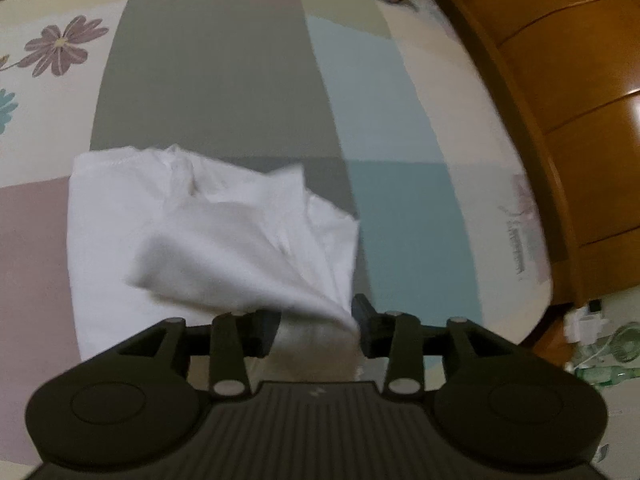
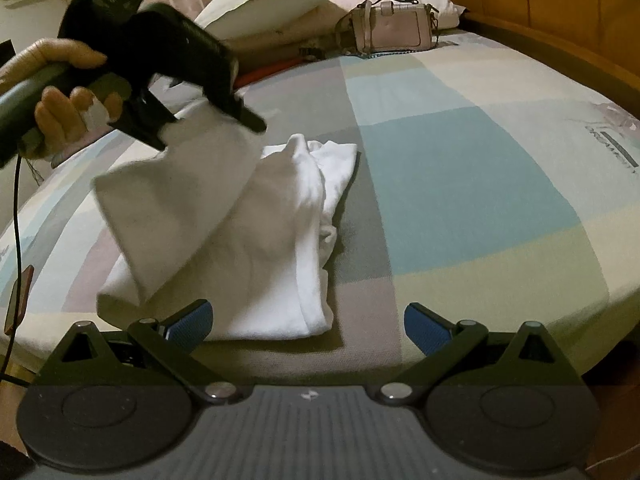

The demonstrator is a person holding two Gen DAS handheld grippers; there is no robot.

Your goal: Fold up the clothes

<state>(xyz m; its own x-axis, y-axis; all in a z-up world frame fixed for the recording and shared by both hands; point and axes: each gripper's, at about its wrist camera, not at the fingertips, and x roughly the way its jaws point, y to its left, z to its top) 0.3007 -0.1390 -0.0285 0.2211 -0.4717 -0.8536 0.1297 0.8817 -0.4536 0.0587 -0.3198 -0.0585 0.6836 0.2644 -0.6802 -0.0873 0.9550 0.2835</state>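
Note:
A white garment [image 1: 208,224] lies partly folded on the bed's patchwork sheet [image 1: 224,80]. My left gripper [image 1: 318,328] is shut on one edge of it and holds that part lifted, so the cloth hangs from the jaws down to the rest on the bed. In the right wrist view the left gripper [image 2: 200,128] is held in a hand at the upper left, above the garment [image 2: 256,240]. My right gripper [image 2: 308,324] is open and empty, just in front of the garment's near edge, with its blue pads [image 2: 192,322] spread wide.
A pink handbag [image 2: 390,28] and pillows [image 2: 272,0] lie at the head of the bed. A wooden headboard [image 1: 560,100] runs along the right side. A black cable [image 2: 16,200] hangs at the left. Bottles and a small fan [image 1: 624,344] are on the floor.

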